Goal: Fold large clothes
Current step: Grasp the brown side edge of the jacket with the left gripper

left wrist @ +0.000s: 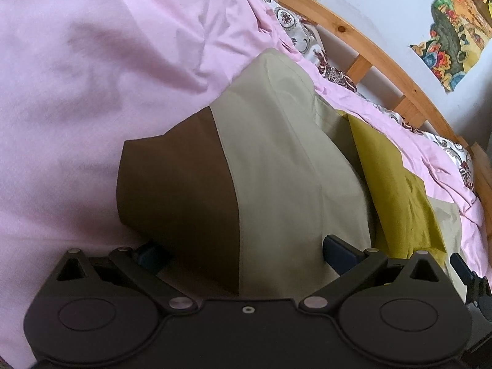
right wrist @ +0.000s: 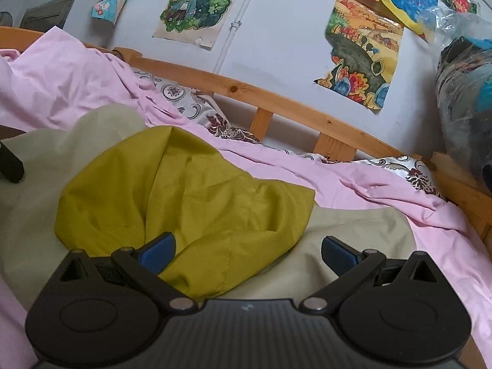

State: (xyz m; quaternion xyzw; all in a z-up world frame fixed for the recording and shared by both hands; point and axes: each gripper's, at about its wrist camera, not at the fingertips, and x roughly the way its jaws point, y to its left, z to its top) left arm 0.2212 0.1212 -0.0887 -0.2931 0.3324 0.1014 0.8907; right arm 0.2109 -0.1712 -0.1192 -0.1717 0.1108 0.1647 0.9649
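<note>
- Garment (left wrist: 276, 166) in beige, brown and olive-yellow panels, spread on a bed with a pink sheet (left wrist: 77, 92).
- Left claw (left wrist: 243, 250) wide apart, blue pads (left wrist: 341, 250) on either side of a raised fold where brown meets beige; left pad half hidden under the brown cloth, no pinch seen on the fabric.
- Right claw (right wrist: 247, 253) likewise wide apart, low over the garment (right wrist: 338, 230); left blue pad (right wrist: 158, 250) just against the rumpled olive-yellow part (right wrist: 184, 196), right pad above flat beige cloth, nothing gripped.
- Olive-yellow part bunched in soft folds, lying on top of the beige body, near the far edge of the bed.
- Tip of the other claw (right wrist: 10, 161) visible at the left edge of the right wrist view, over the beige cloth.
- Patterned bedding (right wrist: 190, 104) with dark red and grey ornaments peeking out from under the pink sheet along the wooden bed rail (right wrist: 246, 89).
- Coloured drawings (right wrist: 196, 6) taped to the pale wall behind the rail.
- Clear plastic bag (right wrist: 464, 92) with dark contents at the right edge.
</note>
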